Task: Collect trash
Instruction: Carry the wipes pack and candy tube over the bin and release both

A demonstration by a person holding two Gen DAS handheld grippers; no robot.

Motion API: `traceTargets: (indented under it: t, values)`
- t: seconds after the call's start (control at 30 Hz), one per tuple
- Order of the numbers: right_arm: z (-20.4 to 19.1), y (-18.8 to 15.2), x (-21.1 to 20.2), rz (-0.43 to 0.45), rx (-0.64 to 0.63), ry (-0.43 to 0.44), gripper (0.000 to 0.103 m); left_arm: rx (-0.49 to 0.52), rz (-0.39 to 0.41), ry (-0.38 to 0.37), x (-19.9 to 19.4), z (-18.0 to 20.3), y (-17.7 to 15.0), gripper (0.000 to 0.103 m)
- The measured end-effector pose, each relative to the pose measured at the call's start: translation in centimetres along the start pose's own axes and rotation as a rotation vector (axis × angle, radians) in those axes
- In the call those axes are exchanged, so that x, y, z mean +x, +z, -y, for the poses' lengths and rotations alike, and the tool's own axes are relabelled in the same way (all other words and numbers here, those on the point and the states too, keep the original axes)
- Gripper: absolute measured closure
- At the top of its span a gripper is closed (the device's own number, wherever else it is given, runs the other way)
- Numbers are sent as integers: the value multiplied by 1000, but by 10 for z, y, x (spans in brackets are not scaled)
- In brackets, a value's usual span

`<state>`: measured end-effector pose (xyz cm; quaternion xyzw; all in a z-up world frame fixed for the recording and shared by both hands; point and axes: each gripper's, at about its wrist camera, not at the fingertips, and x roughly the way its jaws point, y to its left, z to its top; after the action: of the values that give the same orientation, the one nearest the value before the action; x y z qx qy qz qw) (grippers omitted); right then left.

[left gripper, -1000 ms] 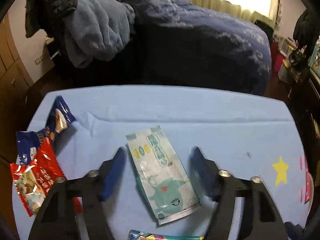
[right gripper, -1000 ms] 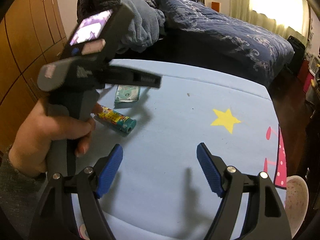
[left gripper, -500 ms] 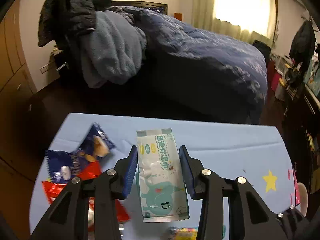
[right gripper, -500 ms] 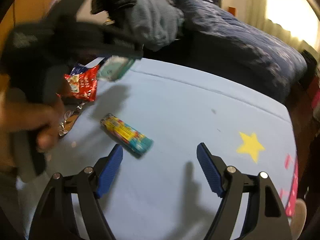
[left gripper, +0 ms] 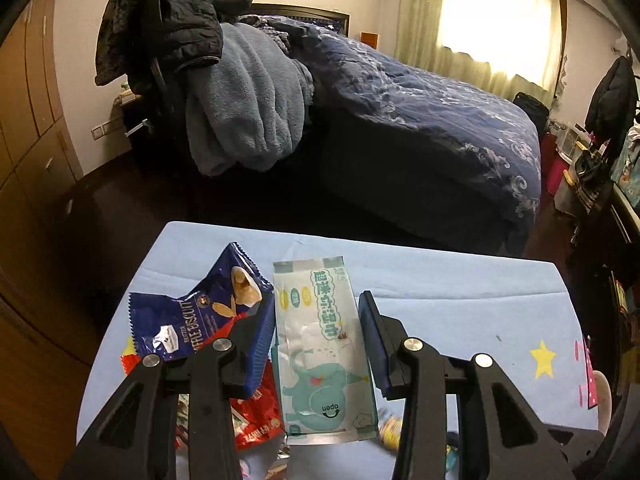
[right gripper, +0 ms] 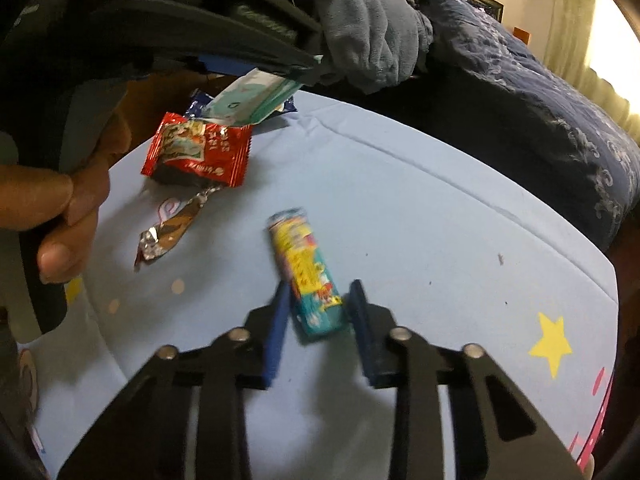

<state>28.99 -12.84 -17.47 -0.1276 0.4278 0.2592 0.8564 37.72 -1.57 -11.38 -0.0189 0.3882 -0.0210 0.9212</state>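
- The left gripper (left gripper: 318, 328) is clamping a pale green wipes packet (left gripper: 320, 344), holding it lifted clear of the blue table (left gripper: 460, 312).
- The right gripper (right gripper: 318, 320) is closing around a colourful candy wrapper (right gripper: 306, 276) lying mid-table; contact with the pads is unclear through the blur.
- A red wrapper (right gripper: 200, 152), a blue biscuit bag (left gripper: 192, 316) and a foil scrap (right gripper: 172, 232) are lying near the table's left edge.
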Motion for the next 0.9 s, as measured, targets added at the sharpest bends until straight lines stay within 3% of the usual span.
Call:
traceTargets:
  t: [0.63,0.9]
  values:
    - [43,-67,-69,34,225,-4,78,61,-27,-49,-13,48,-27,60]
    - [62,-91,-112,95,338,26,78,100,-41,-76,-18,79,-39,60]
